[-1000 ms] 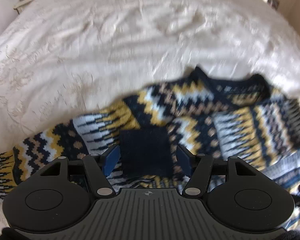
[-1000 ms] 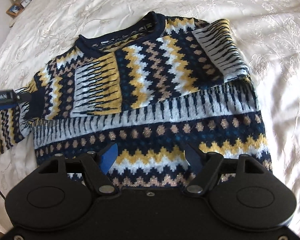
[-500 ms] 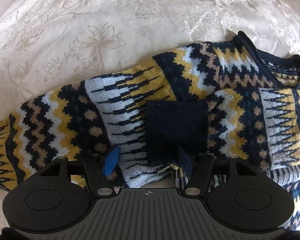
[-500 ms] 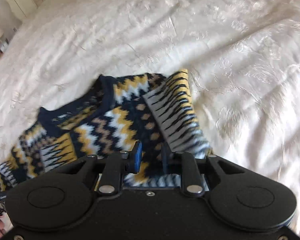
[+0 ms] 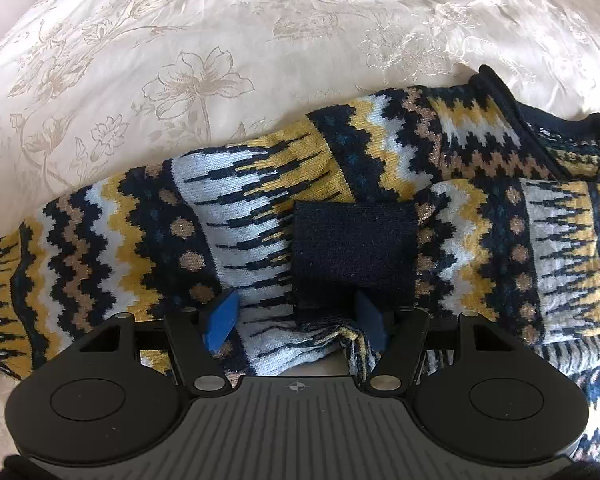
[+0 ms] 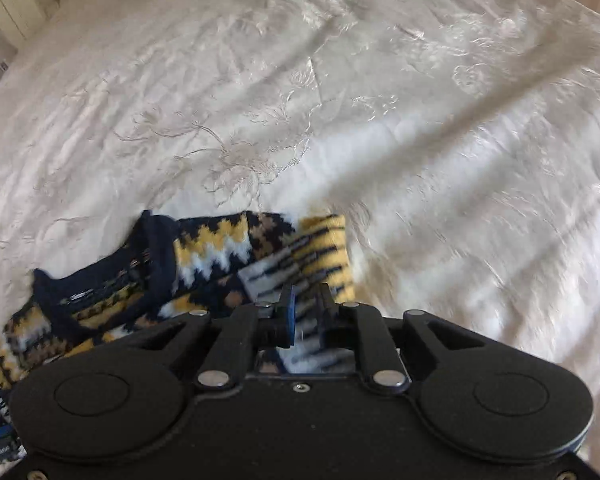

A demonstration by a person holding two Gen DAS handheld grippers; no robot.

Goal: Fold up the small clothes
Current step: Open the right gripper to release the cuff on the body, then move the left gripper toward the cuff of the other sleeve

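navy, mustard, white and tan zigzag sweater (image 5: 380, 184) with plain navy cuff (image 5: 354, 256); cream floral-embroidered bedspread (image 5: 196, 80).

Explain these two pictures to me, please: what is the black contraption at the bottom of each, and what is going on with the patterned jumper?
No robot here: a person carries a hand-held gripper in each hand, with a wide-angle camera on each looking forward along its two fingers.

The left camera shows the left hand-held gripper with jaws apart, straddling the navy cuff of a sleeve folded across the patterned jumper.

The right camera shows the right hand-held gripper at the jumper's other side, its jaws closing on a fold of striped knit.

The jumper lies on a cream embroidered bedspread.
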